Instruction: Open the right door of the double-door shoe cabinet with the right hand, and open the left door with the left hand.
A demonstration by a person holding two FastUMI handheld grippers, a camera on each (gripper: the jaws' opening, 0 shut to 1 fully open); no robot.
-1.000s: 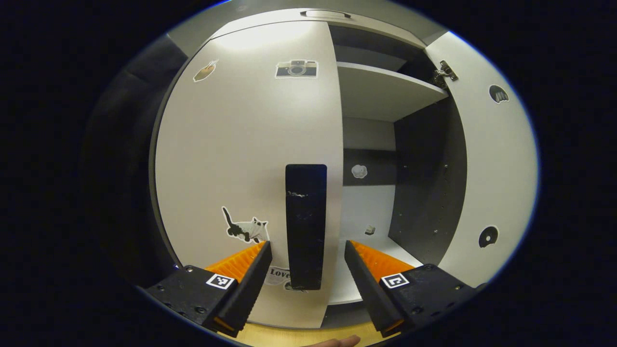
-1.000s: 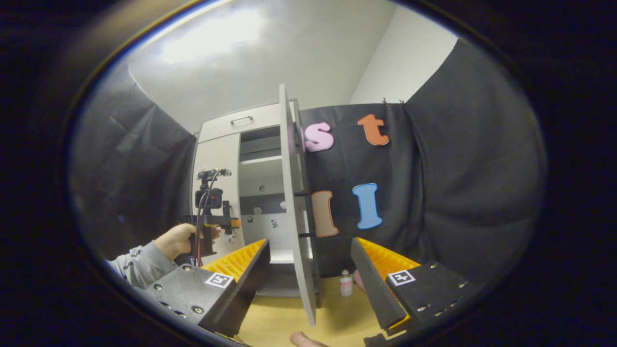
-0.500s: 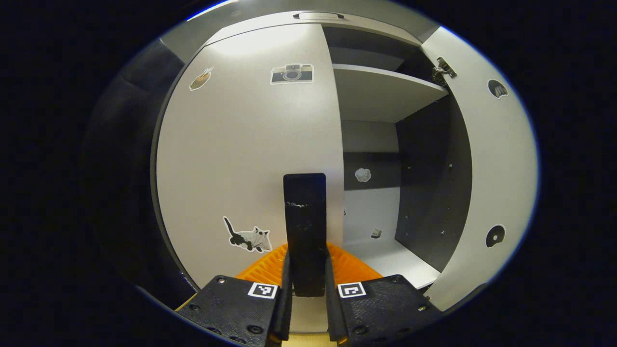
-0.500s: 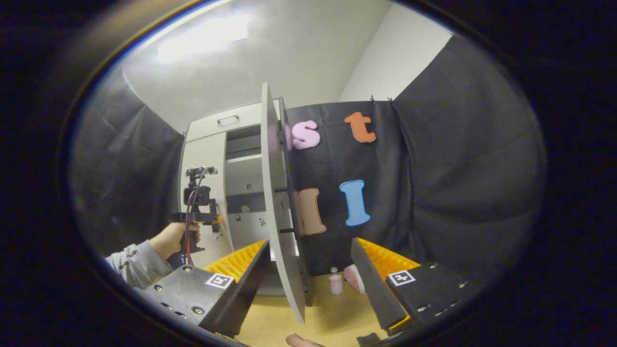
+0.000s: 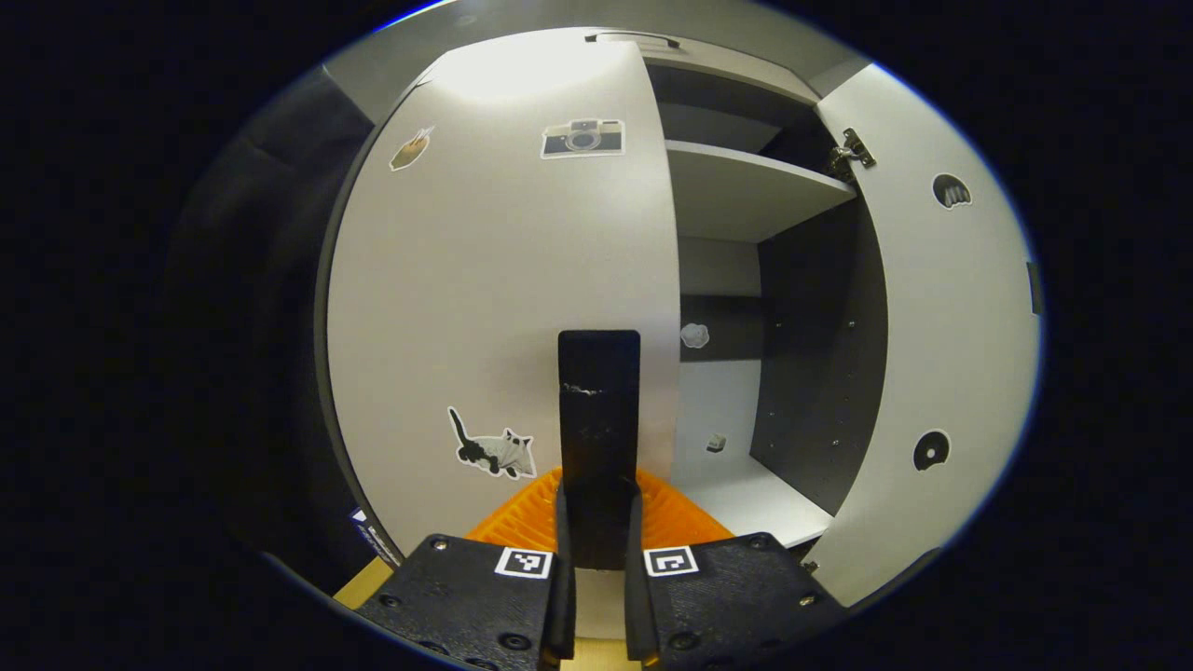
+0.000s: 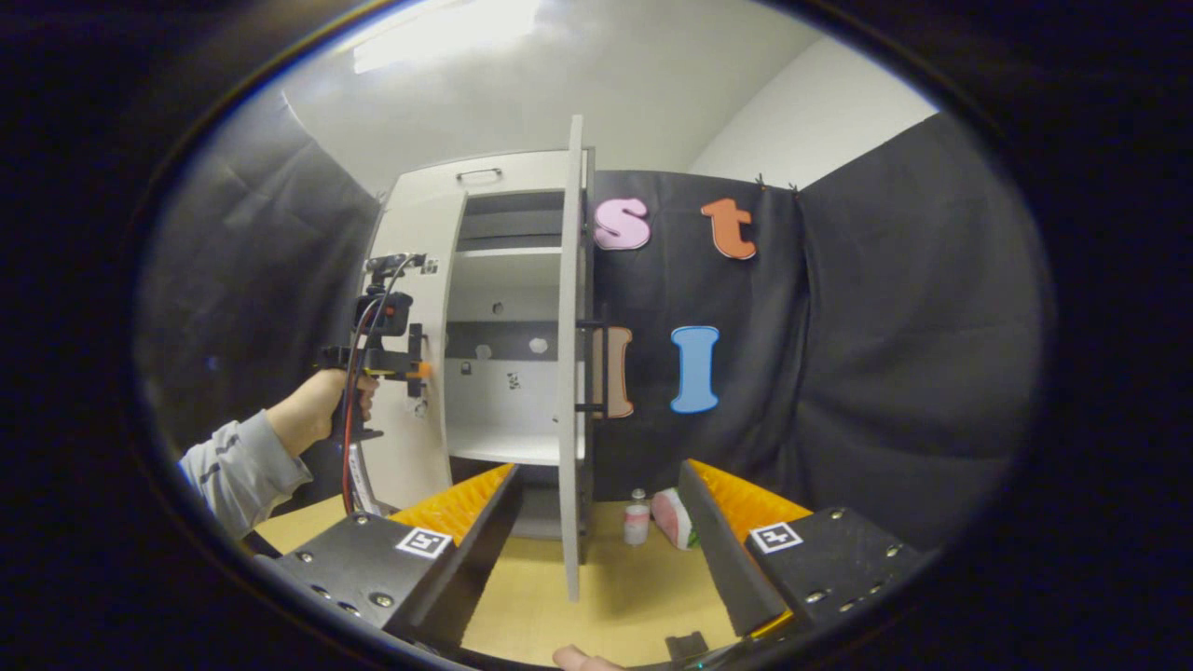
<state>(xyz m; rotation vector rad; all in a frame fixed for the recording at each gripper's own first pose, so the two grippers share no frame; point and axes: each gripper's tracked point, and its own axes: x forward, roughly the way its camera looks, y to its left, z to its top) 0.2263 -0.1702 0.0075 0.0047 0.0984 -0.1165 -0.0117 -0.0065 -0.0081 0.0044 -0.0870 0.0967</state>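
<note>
The shoe cabinet's left door [image 5: 503,280] is pale grey with stickers and a black upright handle [image 5: 598,401]. My left gripper [image 5: 598,485] is shut on the lower part of that handle, one finger on each side. The right door [image 5: 941,317] stands swung wide open at the right, baring the shelves [image 5: 746,191]. In the right gripper view that right door [image 6: 569,354] is edge on, straight ahead. My right gripper [image 6: 598,471] stands open a short way in front of it, holding nothing. Farther left, a hand holds the left gripper [image 6: 415,368] against the left door [image 6: 410,261].
A small bottle [image 6: 637,522] and a pink object [image 6: 669,517] stand on the wooden floor [image 6: 615,596] beside the open door's foot. Black cloth walls close in on both sides of the cabinet. A sleeve [image 6: 238,471] reaches in from the left.
My left gripper went from open around the black handle to shut on it. The right gripper view has shifted, so the open right door's edge now sits in the middle.
</note>
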